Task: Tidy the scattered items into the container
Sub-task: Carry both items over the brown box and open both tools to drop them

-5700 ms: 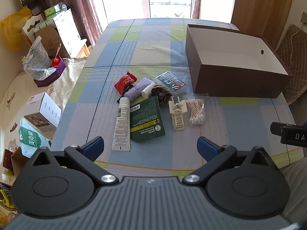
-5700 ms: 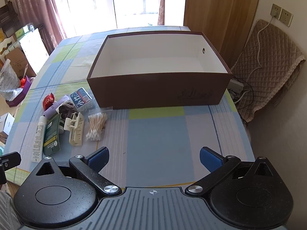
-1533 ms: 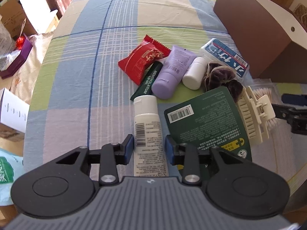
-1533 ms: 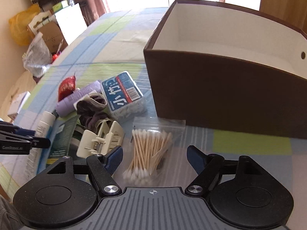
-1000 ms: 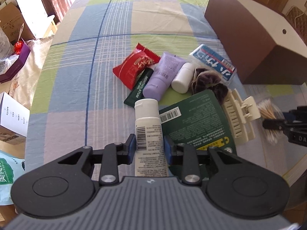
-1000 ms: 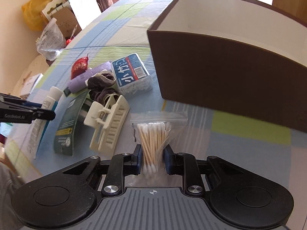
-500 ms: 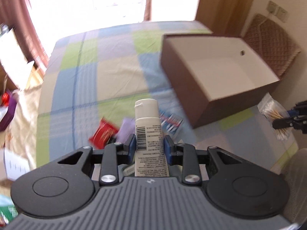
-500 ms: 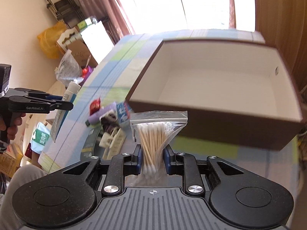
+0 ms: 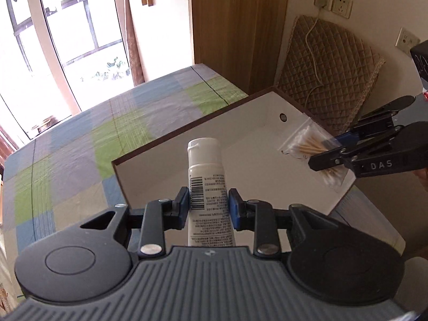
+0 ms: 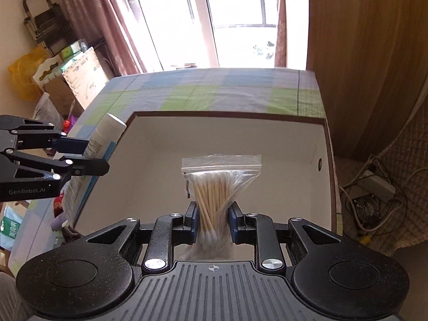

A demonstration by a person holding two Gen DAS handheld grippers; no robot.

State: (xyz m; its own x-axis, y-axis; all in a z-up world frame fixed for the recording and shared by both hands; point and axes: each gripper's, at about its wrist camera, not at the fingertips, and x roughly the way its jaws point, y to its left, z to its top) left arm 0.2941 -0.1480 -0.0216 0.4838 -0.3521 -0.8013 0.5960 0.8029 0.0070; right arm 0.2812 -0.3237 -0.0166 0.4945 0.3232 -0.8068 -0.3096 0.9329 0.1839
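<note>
The left gripper [image 9: 208, 205] was clamped tight on one white tube [image 9: 207, 187], its two blue pads [image 9: 233, 208] pressed to the printed sides just below the barcode, cap pointing forward. That tube hung above the near left edge of the box [image 9: 165, 155], one brown box with a white inside, sitting on the checked tablecloth [image 9: 80, 144]. Over on the other side, the right gripper [image 10: 213, 220] was squeezed shut around one clear zip bag of cotton swabs [image 10: 214, 187], pinching the bundle low down so the sealed top stood up in front of the camera. The bag was held above the open box [image 10: 240, 139], whose visible floor was bare. From the right wrist view the tube [image 10: 105, 136] showed at the box's left wall, gripped by the left tool. Below it, a few leftover items [image 10: 60, 214] lay on the cloth beside the box; too hidden to count. One window [image 10: 235, 18] and one curtain [image 10: 96, 18] stood beyond the table.
</note>
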